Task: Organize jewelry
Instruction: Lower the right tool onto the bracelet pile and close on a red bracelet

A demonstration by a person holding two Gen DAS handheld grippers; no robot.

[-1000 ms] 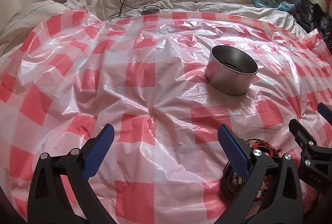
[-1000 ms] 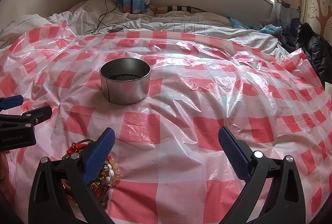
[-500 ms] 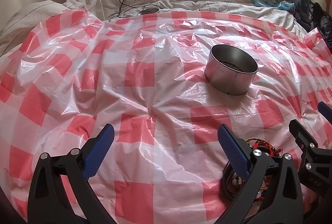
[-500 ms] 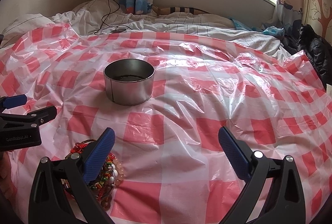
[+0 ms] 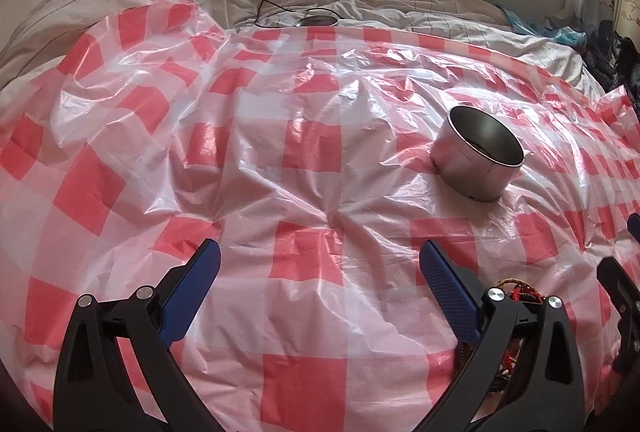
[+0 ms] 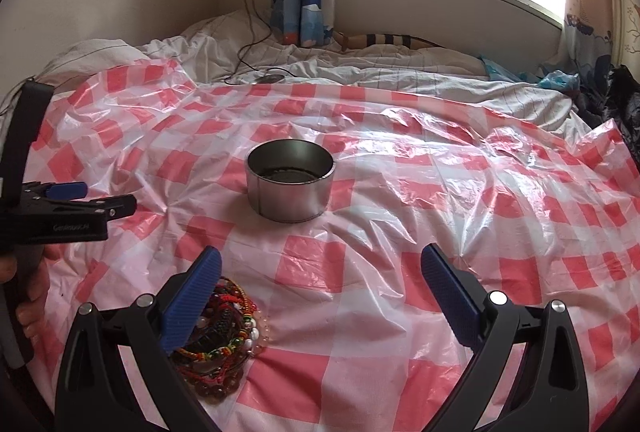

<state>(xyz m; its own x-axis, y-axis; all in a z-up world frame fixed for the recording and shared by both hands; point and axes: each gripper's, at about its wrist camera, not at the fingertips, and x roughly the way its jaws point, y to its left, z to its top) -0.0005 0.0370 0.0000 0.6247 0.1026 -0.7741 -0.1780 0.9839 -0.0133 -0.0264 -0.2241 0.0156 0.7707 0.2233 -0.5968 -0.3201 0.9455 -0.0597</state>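
So far little looks done: the jewelry pile (image 6: 218, 336) lies on the bed's checked sheet (image 6: 440, 191), near the metal tin (image 6: 290, 183); both grippers' jaws are spread, empty.

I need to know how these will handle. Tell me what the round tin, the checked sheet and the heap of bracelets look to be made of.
Round tin: thin sheet metal, apparently; brushed silver sheen, a vertical seam down its wall.
Checked sheet: thin plastic film; glossy, crinkled, with glare on the folds.
Heap of bracelets: mixed, seemingly woven red cord plus glossy beads, glass or plastic; I cannot tell which.
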